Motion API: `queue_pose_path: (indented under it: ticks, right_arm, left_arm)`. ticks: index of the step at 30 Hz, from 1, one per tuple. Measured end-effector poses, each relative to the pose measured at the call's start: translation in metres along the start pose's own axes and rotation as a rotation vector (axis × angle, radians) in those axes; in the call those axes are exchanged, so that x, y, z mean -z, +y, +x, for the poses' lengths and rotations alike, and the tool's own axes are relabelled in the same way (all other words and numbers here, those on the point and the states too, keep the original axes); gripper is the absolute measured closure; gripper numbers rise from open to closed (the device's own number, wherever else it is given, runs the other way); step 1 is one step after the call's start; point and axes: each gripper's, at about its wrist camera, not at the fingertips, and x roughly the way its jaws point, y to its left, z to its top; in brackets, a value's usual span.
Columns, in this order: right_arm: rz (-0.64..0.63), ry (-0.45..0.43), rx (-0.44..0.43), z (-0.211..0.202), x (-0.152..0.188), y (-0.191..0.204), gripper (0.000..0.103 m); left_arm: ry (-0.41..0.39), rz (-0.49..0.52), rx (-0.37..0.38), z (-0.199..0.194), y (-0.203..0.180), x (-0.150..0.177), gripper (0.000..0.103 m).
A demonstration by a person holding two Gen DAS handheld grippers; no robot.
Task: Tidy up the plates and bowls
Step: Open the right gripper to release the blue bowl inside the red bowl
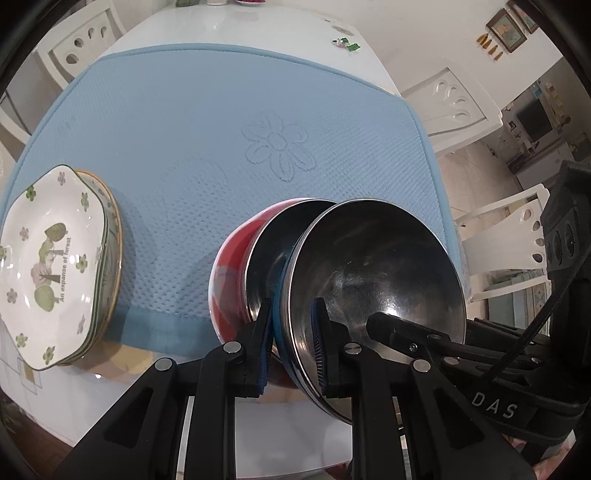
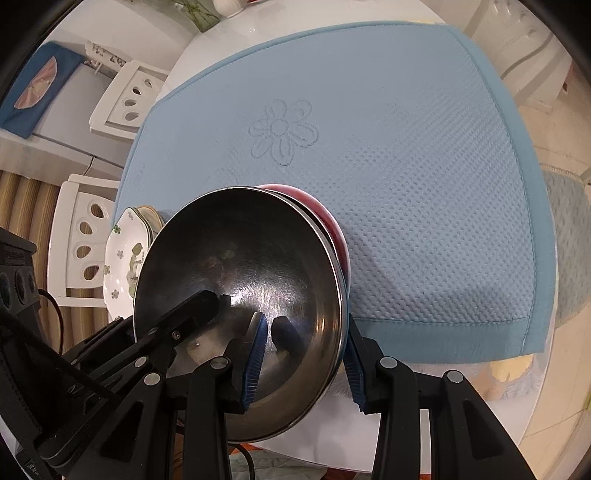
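Two steel-lined bowls are nested and tilted over the near edge of the blue mat (image 1: 221, 122). The inner bowl (image 1: 376, 266) has a blue outside; the outer bowl (image 1: 229, 266) is red. My left gripper (image 1: 291, 343) is shut on the blue bowl's rim, one finger inside and one outside. My right gripper (image 2: 306, 354) is shut on the same bowl's (image 2: 240, 266) opposite rim; the red bowl (image 2: 332, 225) sits behind it. A stack of white flower-print plates (image 1: 48, 266) rests at the mat's left edge, also in the right wrist view (image 2: 125, 258).
The mat (image 2: 406, 184) covers a round white table (image 1: 229, 29). White chairs (image 1: 458, 107) stand around it, one at the left in the right wrist view (image 2: 85, 240). Small items sit at the table's far edge (image 1: 347, 42).
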Motion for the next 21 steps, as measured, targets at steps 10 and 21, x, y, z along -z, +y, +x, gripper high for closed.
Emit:
queue_pose_path:
  ticks: [10, 21]
  right_arm:
    - [0.036, -0.007, -0.037, -0.004, -0.006, -0.010, 0.064]
    - [0.034, -0.025, -0.082, -0.016, -0.004, -0.014, 0.064]
  left_arm:
    - [-0.027, -0.022, 0.012, -0.006, 0.013, -0.011, 0.078]
    - [-0.043, -0.050, -0.014, -0.013, 0.038, -0.014, 0.075]
